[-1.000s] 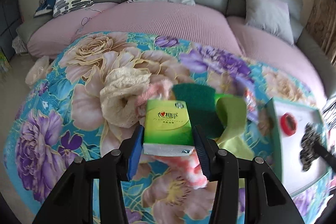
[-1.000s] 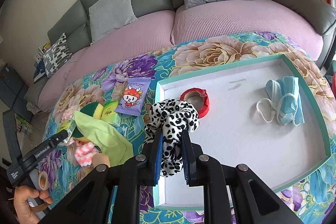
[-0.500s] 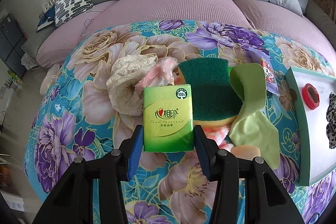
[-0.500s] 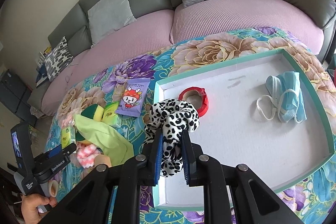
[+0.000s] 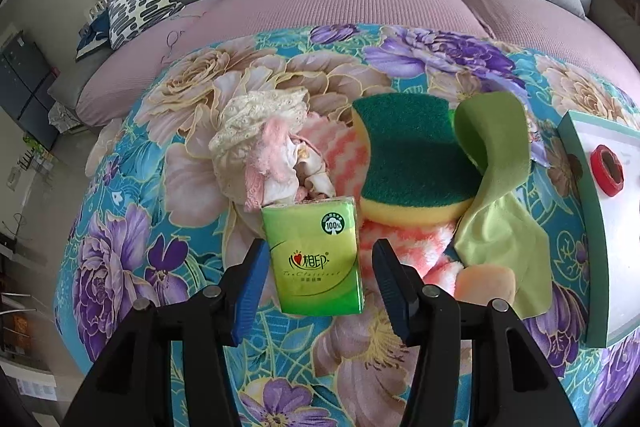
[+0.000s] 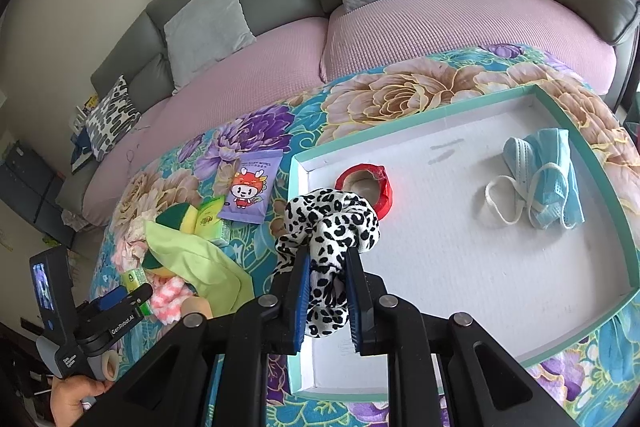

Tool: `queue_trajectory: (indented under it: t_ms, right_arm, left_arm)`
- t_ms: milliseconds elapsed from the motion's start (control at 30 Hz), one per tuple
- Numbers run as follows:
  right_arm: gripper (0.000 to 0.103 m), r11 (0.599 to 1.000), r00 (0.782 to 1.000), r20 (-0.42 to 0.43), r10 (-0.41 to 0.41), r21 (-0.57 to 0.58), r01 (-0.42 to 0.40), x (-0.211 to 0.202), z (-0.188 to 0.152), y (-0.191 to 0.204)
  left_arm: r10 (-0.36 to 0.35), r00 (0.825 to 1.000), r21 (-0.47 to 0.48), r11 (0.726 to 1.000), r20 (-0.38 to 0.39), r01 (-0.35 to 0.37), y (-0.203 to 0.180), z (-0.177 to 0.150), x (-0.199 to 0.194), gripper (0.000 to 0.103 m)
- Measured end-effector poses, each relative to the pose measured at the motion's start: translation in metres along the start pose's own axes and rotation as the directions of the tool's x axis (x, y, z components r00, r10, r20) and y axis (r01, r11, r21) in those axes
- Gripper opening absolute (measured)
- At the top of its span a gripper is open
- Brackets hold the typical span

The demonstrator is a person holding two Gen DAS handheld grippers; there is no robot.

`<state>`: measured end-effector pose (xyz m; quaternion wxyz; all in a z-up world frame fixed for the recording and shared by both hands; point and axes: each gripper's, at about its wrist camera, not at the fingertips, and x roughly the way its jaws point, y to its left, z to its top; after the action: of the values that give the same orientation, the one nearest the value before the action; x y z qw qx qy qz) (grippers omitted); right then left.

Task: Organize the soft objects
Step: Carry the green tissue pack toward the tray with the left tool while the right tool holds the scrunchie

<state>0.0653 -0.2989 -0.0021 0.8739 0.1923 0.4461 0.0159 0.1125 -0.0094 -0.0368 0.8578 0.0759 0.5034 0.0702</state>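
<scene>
A green tissue pack (image 5: 320, 279) lies on the flowered cloth between the jaws of my left gripper (image 5: 321, 247). The jaws are opening, and a gap shows on each side between pack and blue pads. Just beyond it lie a lace and pink fabric bundle (image 5: 264, 139), a green-and-yellow sponge (image 5: 412, 163) and a light green cloth (image 5: 496, 195). My right gripper (image 6: 328, 259) is shut on a leopard-print scrunchie (image 6: 332, 215), over the left part of the white tray (image 6: 440, 115). A red tape roll (image 6: 366, 183) and blue face masks (image 6: 548, 179) lie in the tray.
A pink-and-white fuzzy cloth (image 5: 344, 155) and a peach puff (image 5: 486, 281) lie by the sponge. A purple wipes packet (image 6: 248, 187) sits left of the tray. The pink-covered sofa (image 6: 400, 27) with grey cushions curves behind the table. A hand (image 6: 76, 395) holds the left gripper.
The left gripper tipped downward and sank with the tissue pack, and its jaws widened so the pads no longer press the pack. The right gripper and scrunchie stayed put.
</scene>
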Motion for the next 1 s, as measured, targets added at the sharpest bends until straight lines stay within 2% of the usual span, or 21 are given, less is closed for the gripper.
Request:
queue_trajectory:
  t_ms: [67, 133, 267, 367, 733, 833, 933, 1000]
  right_arm:
    - [0.018, 1.0, 1.0, -0.001, 0.0, 0.0, 0.0, 0.0, 0.0, 0.0]
    - [0.018, 1.0, 1.0, -0.001, 0.0, -0.001, 0.0, 0.001, 0.0, 0.001]
    - [0.018, 1.0, 1.0, -0.005, 0.001, -0.007, -0.001, 0.001, 0.0, 0.002]
    - [0.018, 1.0, 1.0, -0.005, 0.0, -0.009, 0.0, 0.0, 0.0, 0.001]
    - [0.018, 1.0, 1.0, -0.012, -0.001, -0.016, 0.001, 0.002, 0.0, 0.003]
    - [0.018, 1.0, 1.0, -0.012, -0.002, -0.02, 0.001, 0.003, 0.0, 0.004]
    - [0.018, 1.0, 1.0, -0.012, -0.004, -0.025, 0.004, 0.003, -0.001, 0.005]
    - [0.018, 1.0, 1.0, -0.011, -0.004, -0.025, 0.004, 0.002, -0.001, 0.005]
  left_arm:
    - [0.005, 1.0, -0.007, 1.0, -0.018, -0.005, 0.001, -0.002, 0.004, 0.055]
    - [-0.003, 0.999, -0.012, 1.0, -0.034, 0.003, 0.003, -0.005, 0.007, 0.048]
    - [-0.041, 0.999, -0.037, 0.998, -0.021, 0.041, 0.01, -0.009, 0.003, 0.029]
    - [-0.059, 0.998, -0.05, 0.997, -0.009, 0.058, 0.015, -0.012, -0.001, 0.022]
    - [-0.097, 0.994, -0.109, 0.989, 0.044, 0.101, 0.037, -0.02, -0.012, 0.012]
    - [-0.142, 0.988, -0.144, 0.978, 0.062, 0.15, 0.048, -0.023, -0.016, 0.011]
    - [-0.152, 0.984, -0.16, 0.973, 0.096, 0.166, 0.055, -0.025, -0.024, 0.01]
    - [-0.187, 0.975, -0.167, 0.964, 0.116, 0.205, 0.058, -0.027, -0.029, 0.009]
